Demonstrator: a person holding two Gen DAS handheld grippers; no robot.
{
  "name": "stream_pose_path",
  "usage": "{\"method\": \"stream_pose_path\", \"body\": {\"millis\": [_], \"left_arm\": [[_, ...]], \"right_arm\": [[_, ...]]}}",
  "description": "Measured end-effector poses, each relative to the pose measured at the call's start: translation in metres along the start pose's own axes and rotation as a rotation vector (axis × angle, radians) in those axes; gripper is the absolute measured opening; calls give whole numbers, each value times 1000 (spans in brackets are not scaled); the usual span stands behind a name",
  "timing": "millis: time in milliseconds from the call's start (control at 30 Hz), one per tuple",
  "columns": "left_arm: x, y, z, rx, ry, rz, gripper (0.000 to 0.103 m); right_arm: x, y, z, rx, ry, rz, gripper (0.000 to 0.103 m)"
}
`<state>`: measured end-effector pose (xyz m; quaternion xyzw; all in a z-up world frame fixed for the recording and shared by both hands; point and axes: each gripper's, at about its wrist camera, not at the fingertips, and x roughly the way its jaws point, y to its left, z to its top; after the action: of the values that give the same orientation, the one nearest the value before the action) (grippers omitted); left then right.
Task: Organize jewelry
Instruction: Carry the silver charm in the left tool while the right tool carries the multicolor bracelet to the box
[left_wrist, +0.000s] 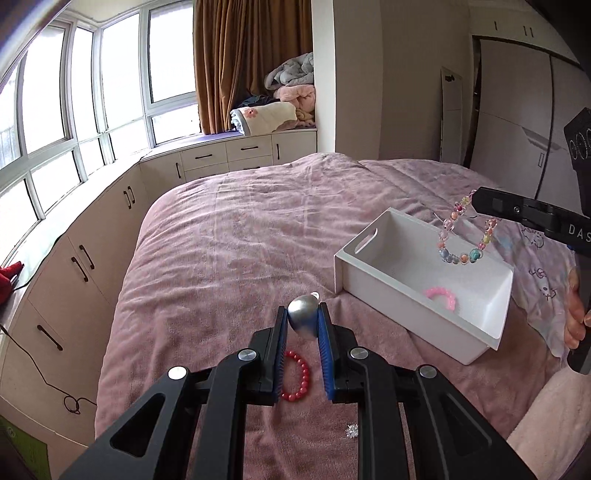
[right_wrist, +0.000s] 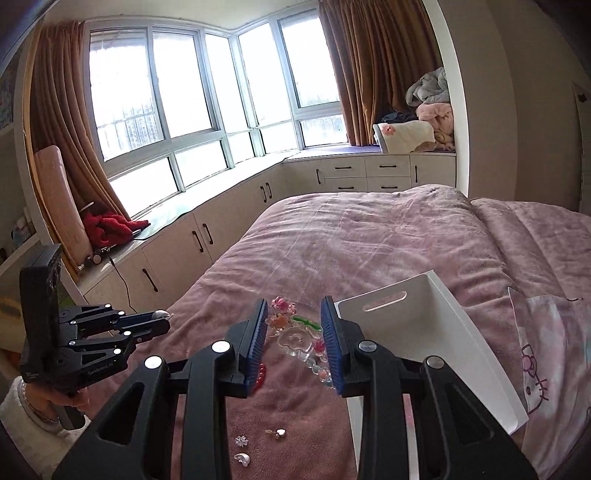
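My left gripper (left_wrist: 303, 314) is shut on a silver teardrop pendant (left_wrist: 303, 316), held above the pink bed; it also shows at the left of the right wrist view (right_wrist: 159, 321). A red bead bracelet (left_wrist: 295, 374) lies on the blanket under it. My right gripper (right_wrist: 294, 314) holds a colourful clear-bead bracelet (right_wrist: 295, 339) against its right finger; in the left wrist view that bracelet (left_wrist: 463, 240) hangs from the gripper (left_wrist: 476, 201) over the white bin (left_wrist: 373, 280). A pink bead bracelet (left_wrist: 441, 297) lies inside the bin.
Small silver charms (right_wrist: 242, 439) and a heart charm (right_wrist: 279, 432) lie on the blanket near me. A Hello Kitty pillow (right_wrist: 543, 369) lies right of the bin. White cabinets (right_wrist: 177, 254) run under the windows left of the bed.
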<state>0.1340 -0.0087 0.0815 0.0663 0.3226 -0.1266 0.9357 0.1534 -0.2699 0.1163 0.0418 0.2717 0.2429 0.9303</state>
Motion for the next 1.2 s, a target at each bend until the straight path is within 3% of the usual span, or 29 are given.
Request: {"method": "stream_pose_path", "body": {"millis": [200, 433, 567, 867, 1200], "left_arm": [[7, -43, 40, 63, -53, -44, 21], [38, -92, 74, 81, -38, -114, 21], [57, -118, 88, 108, -32, -109, 21], [119, -165, 105, 159, 67, -116, 21], [186, -169, 96, 136, 198, -92, 21]], "right_arm": [[-30, -32, 11, 6, -36, -79, 30], [-51, -74, 10, 45, -38, -143, 30], [-53, -92, 1, 61, -12, -158, 30], [-35, -118, -24, 121, 42, -169, 30], [-3, -141, -49, 176, 116, -169, 30]]}}
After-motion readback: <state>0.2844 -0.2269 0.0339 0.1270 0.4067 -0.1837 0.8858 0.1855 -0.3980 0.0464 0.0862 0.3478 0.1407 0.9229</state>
